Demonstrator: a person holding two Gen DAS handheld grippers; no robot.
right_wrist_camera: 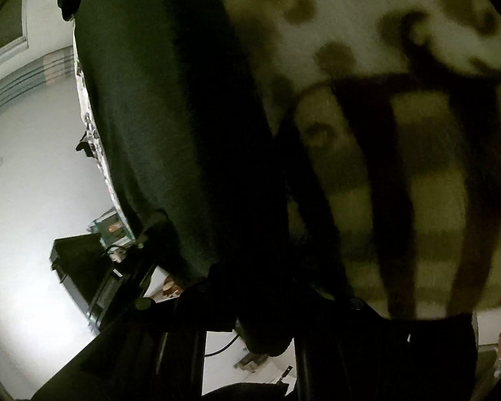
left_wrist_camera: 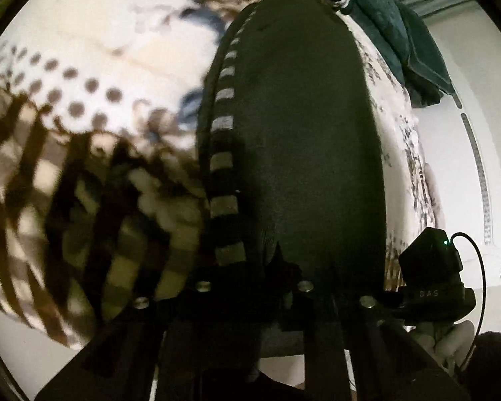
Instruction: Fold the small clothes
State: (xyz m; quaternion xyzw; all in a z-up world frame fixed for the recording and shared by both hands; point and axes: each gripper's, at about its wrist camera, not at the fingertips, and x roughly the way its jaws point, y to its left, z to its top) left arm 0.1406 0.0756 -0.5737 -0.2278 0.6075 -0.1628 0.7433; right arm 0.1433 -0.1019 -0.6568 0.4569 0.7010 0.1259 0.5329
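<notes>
Dark knit garment (left_wrist_camera: 300, 133) is stretching across the patterned bedspread (left_wrist_camera: 83, 67), with the left gripper (left_wrist_camera: 250, 287) and right gripper (right_wrist_camera: 250, 300) each pinching one end.

Both wrist views angled down, very close, sharing dark garment (left_wrist_camera: 304, 140) on patterned bedspread (left_wrist_camera: 83, 50)

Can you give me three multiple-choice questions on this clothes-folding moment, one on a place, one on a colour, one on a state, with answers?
1. Where does the striped edge run on the dark garment in the left wrist view?
A. its left side
B. its right side
C. across its middle

2. What colour is the towel at upper right?
A. red
B. teal
C. yellow

3. How is the left gripper?
A. wide open
B. shut on the dark garment
C. holding a cup

Answers: 1 A, stripes line the left edge; 2 B, dark blue-green cloth; 3 B, fabric rises from its closed fingers.
</notes>
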